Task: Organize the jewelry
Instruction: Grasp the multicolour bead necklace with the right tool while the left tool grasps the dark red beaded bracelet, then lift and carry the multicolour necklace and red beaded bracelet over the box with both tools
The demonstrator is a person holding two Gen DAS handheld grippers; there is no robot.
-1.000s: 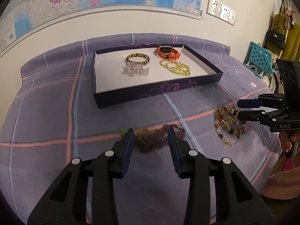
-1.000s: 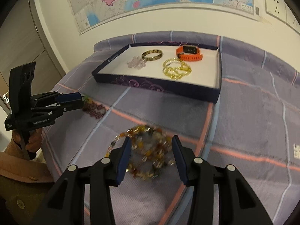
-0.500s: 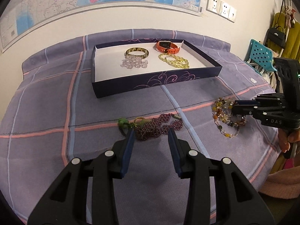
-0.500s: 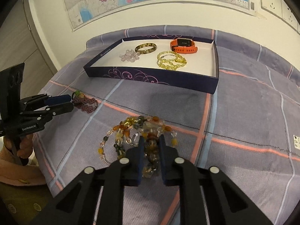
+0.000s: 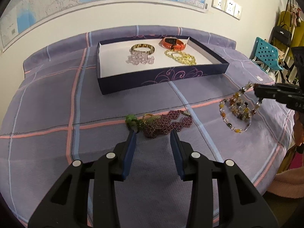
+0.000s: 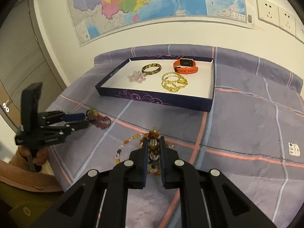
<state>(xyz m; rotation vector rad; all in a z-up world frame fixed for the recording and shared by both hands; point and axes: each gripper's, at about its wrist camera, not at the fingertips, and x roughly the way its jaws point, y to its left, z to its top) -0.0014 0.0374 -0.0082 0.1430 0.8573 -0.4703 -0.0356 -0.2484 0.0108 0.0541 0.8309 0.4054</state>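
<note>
A dark box (image 5: 133,84) (image 6: 152,97) holds a tortoiseshell bangle (image 5: 142,48), a clear bead bracelet (image 5: 139,59), an orange watch (image 5: 172,42) and a yellow bead bracelet (image 5: 180,56). My right gripper (image 6: 153,141) (image 5: 256,93) is shut on a multicoloured bead necklace (image 5: 234,112) (image 6: 153,146) and lifts one end off the purple cloth. My left gripper (image 5: 153,134) (image 6: 83,118) is open, just short of a maroon bead bracelet (image 5: 167,122) (image 6: 99,121) with a green charm.
The table has a purple checked cloth (image 5: 47,104). A wall with a map (image 6: 152,0) stands behind the box. A teal chair (image 5: 266,54) and hanging bags stand at the right. The table edge curves close by on the right in the left wrist view.
My right gripper closed on the multicoloured necklace and raised it. My left gripper drew back and up a little from the maroon bracelet, still open.
</note>
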